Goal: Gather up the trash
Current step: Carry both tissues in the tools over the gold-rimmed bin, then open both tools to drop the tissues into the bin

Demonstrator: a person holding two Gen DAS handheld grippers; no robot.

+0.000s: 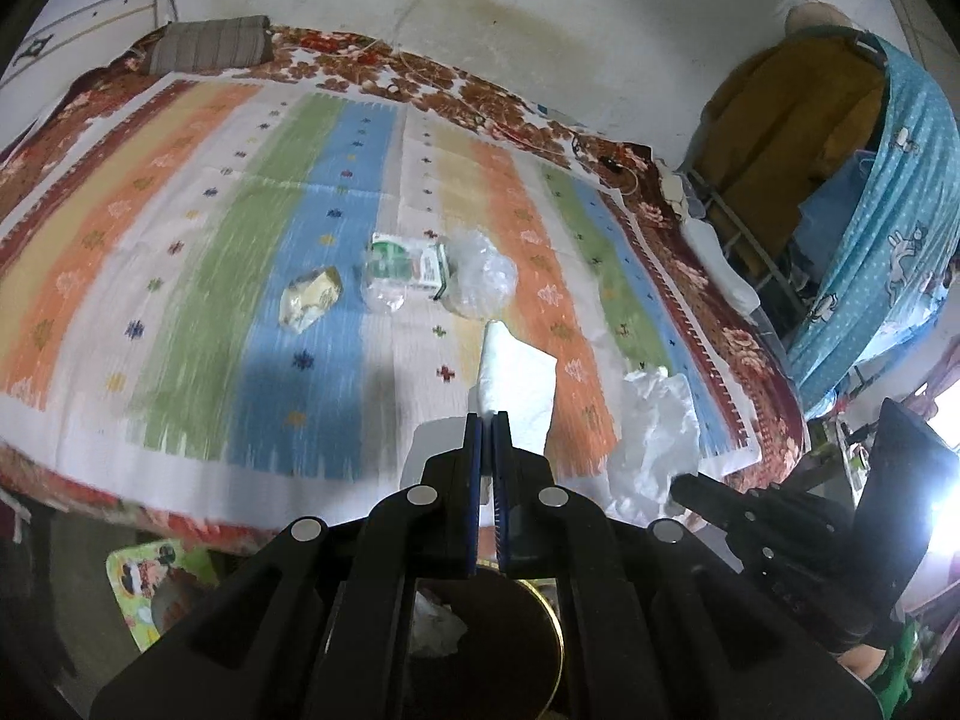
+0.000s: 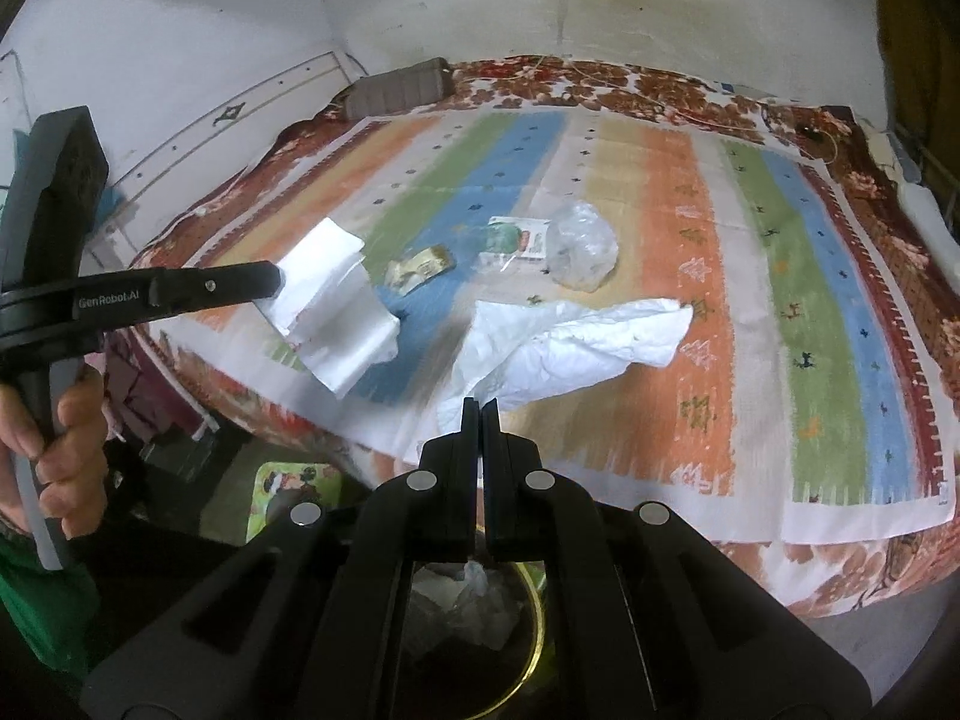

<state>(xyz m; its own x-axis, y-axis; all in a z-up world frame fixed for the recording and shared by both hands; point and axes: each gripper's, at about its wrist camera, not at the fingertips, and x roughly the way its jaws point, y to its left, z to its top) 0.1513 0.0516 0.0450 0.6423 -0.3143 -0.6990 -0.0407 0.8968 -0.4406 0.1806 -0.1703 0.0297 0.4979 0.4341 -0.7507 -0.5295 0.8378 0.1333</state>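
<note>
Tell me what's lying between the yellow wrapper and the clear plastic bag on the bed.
A green-and-white packet lies between the yellow wrapper and clear bag, seen in both wrist views.

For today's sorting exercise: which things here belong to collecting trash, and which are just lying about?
Job:
folded white paper, in left gripper
crumpled tissue, in right gripper
yellow wrapper
green packet
clear plastic bag
bin

Lying about:
striped cloth
pillow

My two wrist cams sit low at the bed's near edge, both facing fwd across the striped multicolour woven blanket [image 1: 336,192] toward the white wall. Both share the gold-rimmed dark bin [image 2: 528,648] below; right view catches my left claw [image 2: 273,282].
</note>
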